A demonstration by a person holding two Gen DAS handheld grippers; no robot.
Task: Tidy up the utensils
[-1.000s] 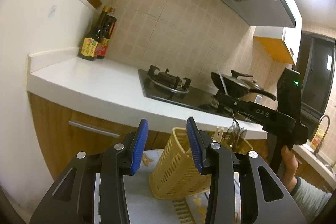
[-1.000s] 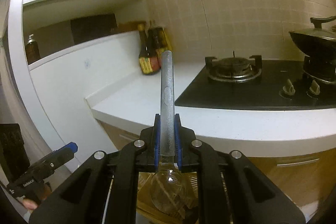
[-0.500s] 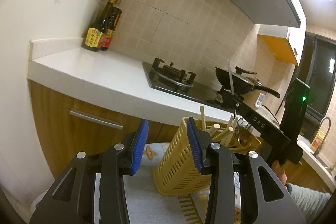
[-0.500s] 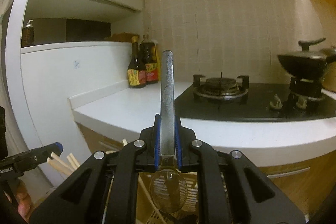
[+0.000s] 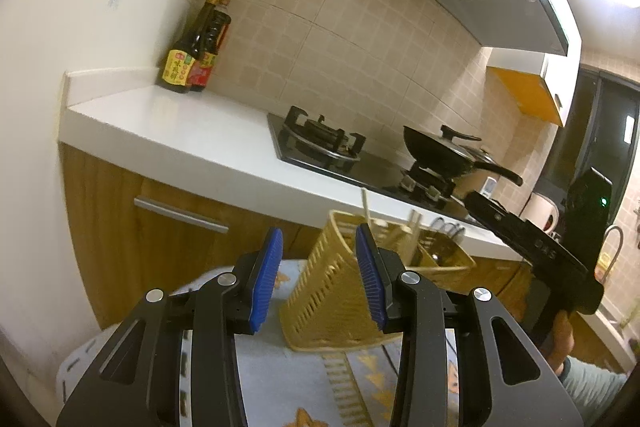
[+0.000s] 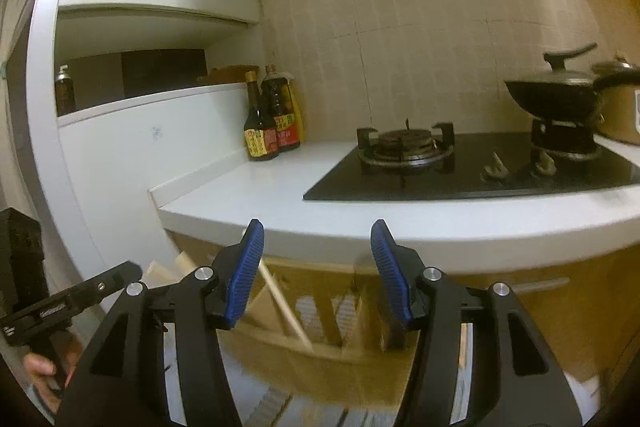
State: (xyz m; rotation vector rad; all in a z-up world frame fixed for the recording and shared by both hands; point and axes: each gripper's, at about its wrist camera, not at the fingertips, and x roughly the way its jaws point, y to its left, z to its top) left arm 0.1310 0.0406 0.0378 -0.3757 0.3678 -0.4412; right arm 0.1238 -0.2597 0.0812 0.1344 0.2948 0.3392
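The left gripper (image 5: 318,277) has its two ribbed blue pads well apart and holds nothing. Just behind it stands a yellow plastic basket (image 5: 334,301) with slotted walls, on a pale cloth (image 5: 280,379) with an orange pattern. Thin wooden chopsticks (image 5: 412,233) stick up from the basket, and some metal utensils (image 5: 446,225) show in its far compartment, too small to tell which kind.

The right gripper (image 6: 316,269) is also spread wide and empty, above the same basket (image 6: 320,351), which is blurred in this view. One wooden chopstick (image 6: 284,307) leans across between the pads without touching them.

Behind, a smooth white counter (image 6: 288,195) carries two dark sauce bottles (image 6: 270,127), a black glass stove (image 6: 460,171) and a black wok (image 6: 560,95) with a lid
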